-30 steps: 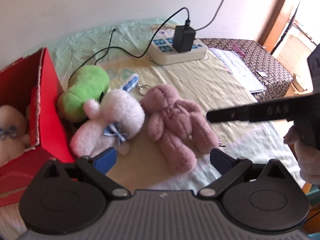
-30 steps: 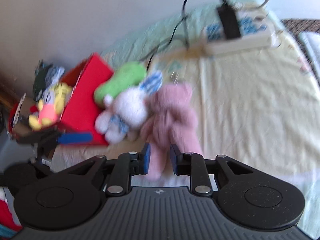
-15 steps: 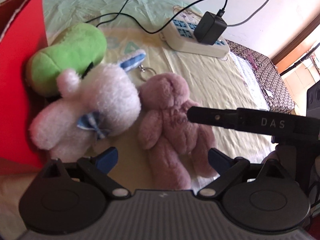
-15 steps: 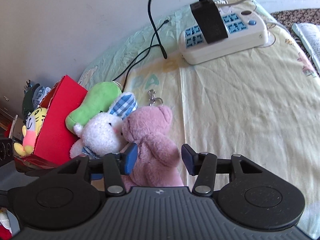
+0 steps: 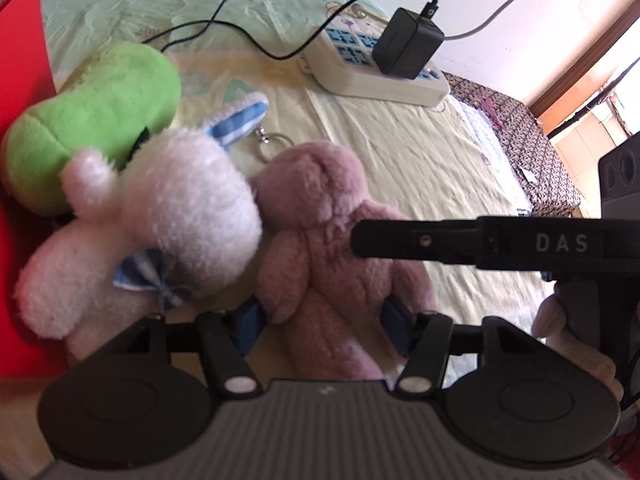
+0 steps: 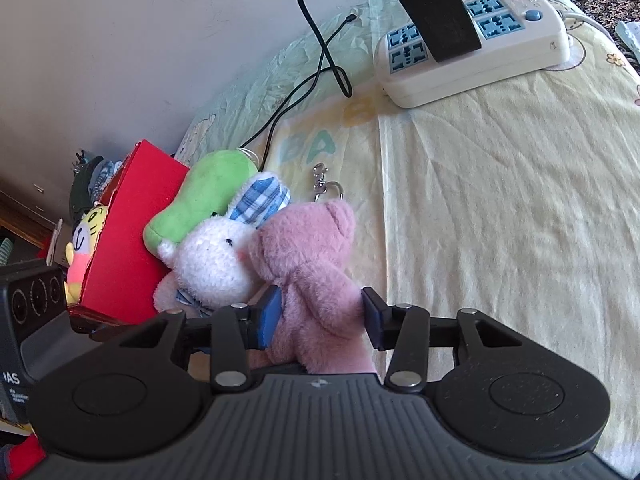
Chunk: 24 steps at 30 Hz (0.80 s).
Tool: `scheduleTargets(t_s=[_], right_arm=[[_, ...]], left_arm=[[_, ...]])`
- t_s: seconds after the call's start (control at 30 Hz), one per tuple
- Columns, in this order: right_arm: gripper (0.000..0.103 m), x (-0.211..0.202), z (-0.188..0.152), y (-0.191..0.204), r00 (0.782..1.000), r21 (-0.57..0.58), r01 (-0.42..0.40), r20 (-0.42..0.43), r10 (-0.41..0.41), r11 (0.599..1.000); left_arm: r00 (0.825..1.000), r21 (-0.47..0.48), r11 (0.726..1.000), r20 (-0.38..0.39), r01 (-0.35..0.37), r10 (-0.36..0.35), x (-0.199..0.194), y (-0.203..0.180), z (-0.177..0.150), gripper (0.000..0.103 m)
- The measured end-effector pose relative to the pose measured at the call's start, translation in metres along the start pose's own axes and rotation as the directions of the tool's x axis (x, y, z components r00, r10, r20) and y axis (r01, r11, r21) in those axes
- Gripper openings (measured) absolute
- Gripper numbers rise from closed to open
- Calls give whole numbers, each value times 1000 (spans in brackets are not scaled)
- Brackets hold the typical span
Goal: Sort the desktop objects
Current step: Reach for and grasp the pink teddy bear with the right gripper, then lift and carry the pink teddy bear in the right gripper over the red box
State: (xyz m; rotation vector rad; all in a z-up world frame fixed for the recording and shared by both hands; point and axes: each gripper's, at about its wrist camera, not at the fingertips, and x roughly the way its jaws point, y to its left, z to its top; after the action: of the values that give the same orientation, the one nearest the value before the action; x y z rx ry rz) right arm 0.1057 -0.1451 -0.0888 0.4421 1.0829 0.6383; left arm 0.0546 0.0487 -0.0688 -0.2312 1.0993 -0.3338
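Both tongs have closed in on the pink bear since a second ago, and the left tongs (image 5: 322, 320), wide then, now bracket its lower body with both blue pads against the plush. The red box (image 6: 132, 236) stands at the left edge of the bed (image 6: 500, 200) with a yellow toy (image 6: 82, 256) already inside — that looks like the sorting bin. Leaning on its wall is the green plush (image 5: 92, 128), then the white rabbit (image 5: 160, 232), then the pink bear (image 5: 332, 232) lying flat on the sheet. The right tongs (image 6: 320, 318) straddle the bear too, pads touching its sides, though whether they squeeze I cannot tell. So the step is the grab — next comes a firm pinch and a clean lift left toward the box, without snagging the rabbit pressed against the bear's head. The key ring (image 6: 326, 186) lies just beyond.
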Motion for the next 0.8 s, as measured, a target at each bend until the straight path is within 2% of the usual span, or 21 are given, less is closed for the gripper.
scheduleTargets(t_s=[0.1, 0.2, 0.3, 0.47, 0.63, 0.8], right_arm=[[54, 9, 0, -2, 1000, 30, -6, -19, 7, 1000], [48, 8, -1, -7, 999, 72, -28, -19, 30, 997], [43, -3, -6, -16, 998, 137, -61, -8, 63, 989], [42, -30, -21, -15, 999, 140, -32, 10, 30, 990], [40, -67, -39, -13, 997, 171, -31, 78, 18, 985], [40, -95, -42, 10, 983, 132, -56, 182, 31, 990]], left_arm=[[999, 50, 998, 5, -45, 45, 2, -10, 0, 60], [998, 75, 995, 10, -70, 70, 2, -15, -2, 57], [998, 112, 992, 6, -59, 59, -3, -22, -4, 56], [999, 186, 982, 8, -42, 41, -8, -48, -16, 55], [999, 248, 969, 40, 0, -10, -28, -70, -23, 55], [989, 289, 957, 144, -19, -24, -64, -81, -21, 55]])
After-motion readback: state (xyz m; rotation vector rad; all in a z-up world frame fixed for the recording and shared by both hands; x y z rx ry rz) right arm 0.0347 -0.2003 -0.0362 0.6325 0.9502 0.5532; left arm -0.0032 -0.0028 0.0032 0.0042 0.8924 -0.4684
